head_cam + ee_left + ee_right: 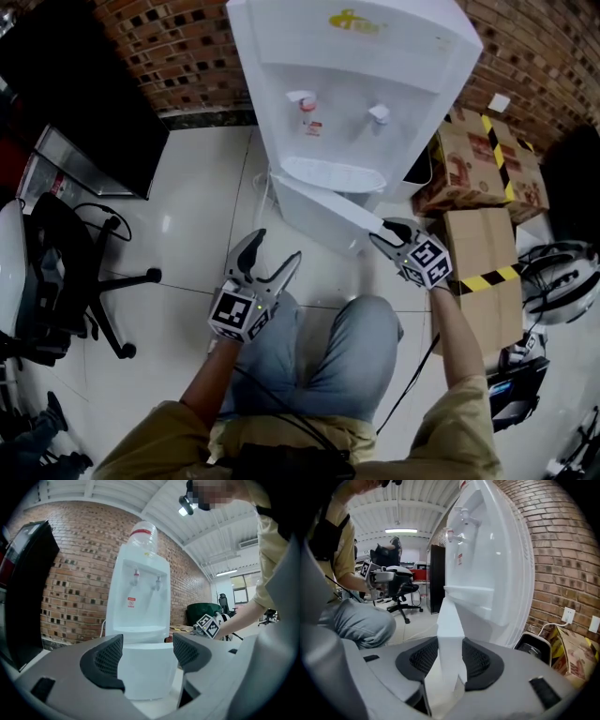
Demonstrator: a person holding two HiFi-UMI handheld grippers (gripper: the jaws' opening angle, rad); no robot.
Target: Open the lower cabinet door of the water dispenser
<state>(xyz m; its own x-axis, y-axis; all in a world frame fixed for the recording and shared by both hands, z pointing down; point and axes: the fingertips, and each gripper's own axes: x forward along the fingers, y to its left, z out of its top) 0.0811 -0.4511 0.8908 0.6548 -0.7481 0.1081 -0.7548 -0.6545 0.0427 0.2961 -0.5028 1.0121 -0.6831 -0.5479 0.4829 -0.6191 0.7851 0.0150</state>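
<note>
A white water dispenser [352,84] stands against the brick wall, with two taps and a drip tray. Its lower cabinet door [323,214] is swung out from the body, hinged at the left. My right gripper [386,234] is shut on the door's free edge [451,634]; both pads press the white panel. My left gripper [274,258] hangs open over the floor to the door's left, holding nothing. In the left gripper view, the dispenser [140,597] and the door front [147,670] show between the open fingers [108,657].
Cardboard boxes [483,173] with yellow-black tape stand right of the dispenser. A black cabinet [80,103] and an office chair [66,272] are at the left. The person's knees [323,361] are just below the grippers. A cable and socket lie at the wall [568,616].
</note>
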